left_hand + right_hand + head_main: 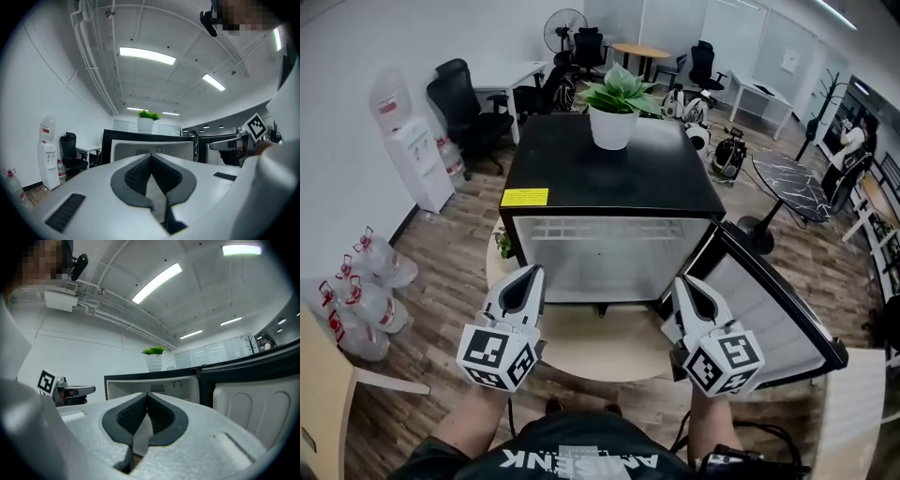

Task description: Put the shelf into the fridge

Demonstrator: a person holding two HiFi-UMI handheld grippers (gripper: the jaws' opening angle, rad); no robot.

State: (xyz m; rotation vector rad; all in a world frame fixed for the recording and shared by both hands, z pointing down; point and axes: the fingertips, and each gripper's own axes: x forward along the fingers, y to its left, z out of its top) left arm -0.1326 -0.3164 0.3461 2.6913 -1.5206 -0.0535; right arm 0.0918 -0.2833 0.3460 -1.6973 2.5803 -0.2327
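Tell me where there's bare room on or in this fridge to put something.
Fridge top is bare in front of the plant pot, beside the yellow sticker. Inside, the space under the wire shelf looks bare. Crowded: the top's back edge, by the pot.

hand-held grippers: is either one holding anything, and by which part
Nothing is held: the left hand-held gripper and the right hand-held gripper are both shut and empty, before the open fridge.

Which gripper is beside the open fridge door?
The right gripper: the fridge door stands open just to its right; the left gripper is farther away, at the other side.
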